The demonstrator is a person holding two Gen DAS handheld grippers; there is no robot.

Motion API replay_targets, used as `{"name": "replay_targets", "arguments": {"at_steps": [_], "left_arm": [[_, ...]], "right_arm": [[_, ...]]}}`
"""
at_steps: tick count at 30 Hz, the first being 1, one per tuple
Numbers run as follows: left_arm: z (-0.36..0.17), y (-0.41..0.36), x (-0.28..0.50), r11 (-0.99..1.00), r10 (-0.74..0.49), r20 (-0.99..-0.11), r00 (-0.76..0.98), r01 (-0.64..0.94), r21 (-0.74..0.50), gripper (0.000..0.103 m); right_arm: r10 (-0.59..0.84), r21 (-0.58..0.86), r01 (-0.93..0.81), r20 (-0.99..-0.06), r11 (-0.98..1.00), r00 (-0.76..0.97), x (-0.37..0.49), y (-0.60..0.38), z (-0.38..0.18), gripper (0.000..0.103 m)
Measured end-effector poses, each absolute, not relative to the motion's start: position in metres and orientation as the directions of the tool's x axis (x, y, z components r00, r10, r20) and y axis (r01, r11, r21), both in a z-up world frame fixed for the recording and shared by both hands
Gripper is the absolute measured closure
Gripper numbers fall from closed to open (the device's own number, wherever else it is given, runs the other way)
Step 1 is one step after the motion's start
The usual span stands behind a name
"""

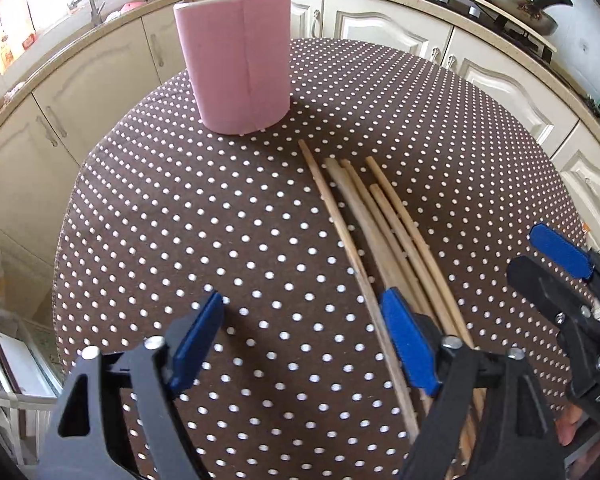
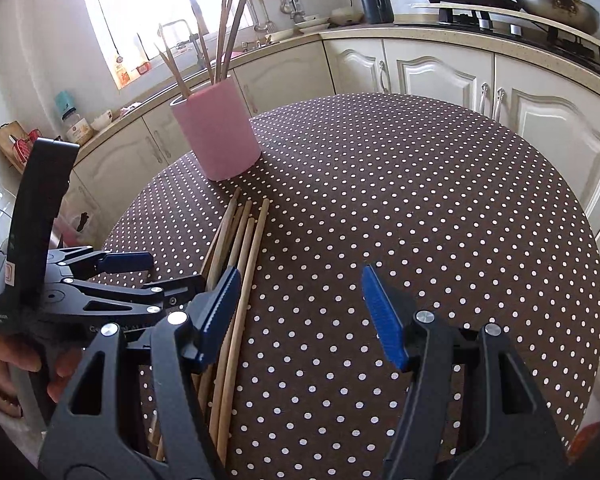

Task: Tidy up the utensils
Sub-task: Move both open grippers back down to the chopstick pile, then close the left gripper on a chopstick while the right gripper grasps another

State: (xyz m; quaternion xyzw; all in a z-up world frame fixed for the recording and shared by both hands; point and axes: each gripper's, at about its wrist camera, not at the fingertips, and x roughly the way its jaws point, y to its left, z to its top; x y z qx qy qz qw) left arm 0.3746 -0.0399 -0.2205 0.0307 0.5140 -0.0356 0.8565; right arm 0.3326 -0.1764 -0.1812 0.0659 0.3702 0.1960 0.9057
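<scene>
Several wooden chopsticks (image 1: 380, 224) lie side by side on the brown dotted tablecloth (image 1: 220, 220), pointing toward a pink cylindrical holder (image 1: 236, 68) that has several chopsticks standing in it. My left gripper (image 1: 304, 340) is open and empty, its right finger over the near ends of the chopsticks. In the right wrist view the chopsticks (image 2: 244, 248) lie left of centre and the holder (image 2: 216, 132) stands behind them. My right gripper (image 2: 300, 312) is open and empty, its left finger just above the chopsticks. The left gripper (image 2: 132, 276) shows there at the left.
The round table (image 2: 460, 200) stands close to cream kitchen cabinets (image 2: 440, 72). A stove with a pan (image 2: 556, 4) and pot is on the counter at the back right. A sink and window are at the back left. The right gripper (image 1: 560, 256) shows in the left wrist view.
</scene>
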Motion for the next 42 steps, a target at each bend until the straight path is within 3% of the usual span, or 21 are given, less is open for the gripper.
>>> {"name": "replay_targets", "arguments": {"at_steps": [5, 10, 13, 15, 27, 42], "left_arm": [[-0.219, -0.036, 0.379, 0.995, -0.026, -0.884, 0.466, 0.093, 0.02, 0.051], [-0.218, -0.026, 0.383, 0.997, -0.019, -0.883, 0.469, 0.07, 0.015, 0.075], [-0.218, -0.022, 0.383, 0.998, -0.02, -0.88, 0.474, 0.061, 0.01, 0.083], [-0.217, -0.019, 0.379, 0.998, -0.027, -0.879, 0.477, 0.065, 0.004, 0.084], [-0.214, -0.008, 0.368, 0.996, -0.044, -0.876, 0.481, 0.092, 0.001, 0.092], [-0.212, -0.006, 0.367, 0.993, -0.061, -0.877, 0.477, 0.118, -0.005, 0.093]], "right_arm": [[0.358, 0.184, -0.328, -0.697, 0.927, 0.621, 0.342, -0.165, -0.181, 0.041], [0.322, 0.113, -0.374, -0.76, 0.921, 0.564, 0.354, -0.149, -0.18, 0.041], [0.334, 0.131, -0.394, -0.793, 0.91, 0.51, 0.364, -0.141, -0.181, 0.055], [0.351, 0.16, -0.403, -0.815, 0.901, 0.461, 0.373, -0.135, -0.184, 0.07], [0.306, 0.137, -0.417, -0.877, 0.898, 0.371, 0.39, -0.11, -0.186, 0.071], [0.176, 0.014, -0.458, -0.933, 0.889, 0.313, 0.4, -0.08, -0.184, 0.075]]}}
